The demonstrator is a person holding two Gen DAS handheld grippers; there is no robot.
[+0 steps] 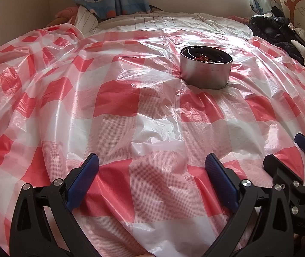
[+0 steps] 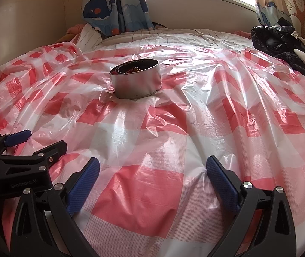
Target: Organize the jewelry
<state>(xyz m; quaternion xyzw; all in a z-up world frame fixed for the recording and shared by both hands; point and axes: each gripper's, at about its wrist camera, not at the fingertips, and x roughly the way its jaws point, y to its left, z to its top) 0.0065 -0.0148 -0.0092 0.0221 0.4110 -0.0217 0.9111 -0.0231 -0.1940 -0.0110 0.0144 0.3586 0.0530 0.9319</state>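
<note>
Both tools hang low over the bed, side by side and near each other, each spread wide with nothing between its blue pads. The left tool (image 1: 152, 162) has the round, shallow silver metal tin (image 1: 206, 69) ahead of it and a little to its right; for the right tool (image 2: 152, 167) the same tin (image 2: 135, 79) sits ahead and to its left. So the tin lies roughly between the two lines of reach, well apart from both.

The tin is open-topped and upright, pressing a dimple into the crinkled red-and-white checked plastic sheet (image 1: 113, 98) that covers the bed, probably laid there to keep small pieces from getting lost in the bedding. Inside it lies the jewelry: small reddish and amber beads (image 1: 201, 57), with what may be a dark band along the inner wall. No pieces are visible on the sheet, so the sorting looks either finished or not begun; I cannot tell which.
</note>
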